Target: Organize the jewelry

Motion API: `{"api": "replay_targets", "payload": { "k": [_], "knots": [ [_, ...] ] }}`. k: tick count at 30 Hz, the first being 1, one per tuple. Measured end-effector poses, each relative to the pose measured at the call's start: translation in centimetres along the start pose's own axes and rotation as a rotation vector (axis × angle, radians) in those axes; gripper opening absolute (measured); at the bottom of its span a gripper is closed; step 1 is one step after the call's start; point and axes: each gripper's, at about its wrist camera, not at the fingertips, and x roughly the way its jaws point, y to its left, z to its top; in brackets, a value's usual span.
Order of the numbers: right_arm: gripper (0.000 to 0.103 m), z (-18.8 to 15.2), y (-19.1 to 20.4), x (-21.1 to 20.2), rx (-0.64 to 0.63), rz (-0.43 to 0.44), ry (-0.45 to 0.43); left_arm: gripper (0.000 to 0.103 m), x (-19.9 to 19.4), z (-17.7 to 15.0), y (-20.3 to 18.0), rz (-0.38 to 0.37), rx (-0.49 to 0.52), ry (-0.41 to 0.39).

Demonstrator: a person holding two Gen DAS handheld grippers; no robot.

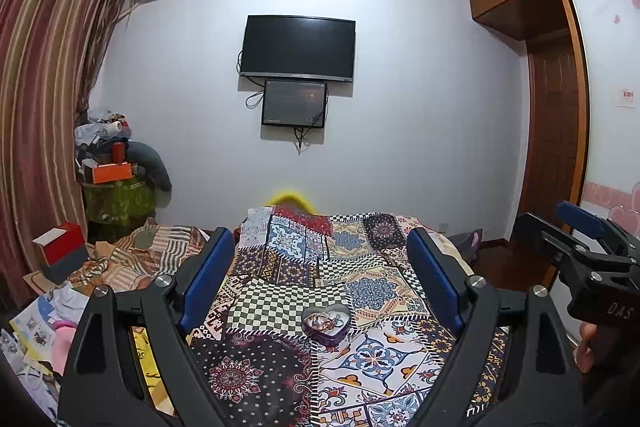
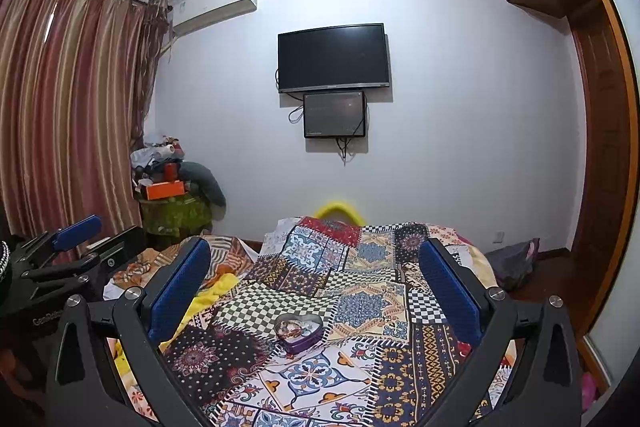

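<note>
We hold the left gripper (image 1: pixel 320 267) and right gripper (image 2: pixel 316 271) spread wide, both gripping nothing, above the bed; the heart-shaped tin (image 1: pixel 325 324) of jewelry (image 1: pixel 323 321) sits on the patchwork cloth (image 1: pixel 376 355) between our fingers

We look along the right gripper (image 2: pixel 316 279), whose blue-padded fingers (image 2: pixel 180 287) stand wide apart with nothing between them. Below lies a patchwork bedspread (image 2: pixel 360 307), and on it a purple heart-shaped tin (image 2: pixel 299 331), lid off, with tangled jewelry (image 2: pixel 294 327) inside. At far left the left gripper (image 2: pixel 76 247) hangs beside us; whether its jaws are parted we cannot tell.
</note>
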Motion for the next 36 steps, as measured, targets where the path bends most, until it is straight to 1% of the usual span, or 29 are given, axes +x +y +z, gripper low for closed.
{"api": "replay_targets", "payload": {
  "k": [10, 18, 36],
  "knots": [
    [0.103, 0.28, -0.33, -0.11, 0.016, 0.002, 0.009, 0.088, 0.23, -0.06, 0.01, -0.006, -0.002, 0.004],
    [0.103, 0.27, -0.50, -0.24, 0.022, 0.002, 0.011, 0.088, 0.39, -0.42, -0.45, -0.007, 0.028, 0.009],
    [0.103, 0.34, -0.75, -0.32, 0.039, -0.003, 0.014, 0.088, 0.91, -0.39, -0.85, -0.047, 0.026, 0.025]
  ]
}}
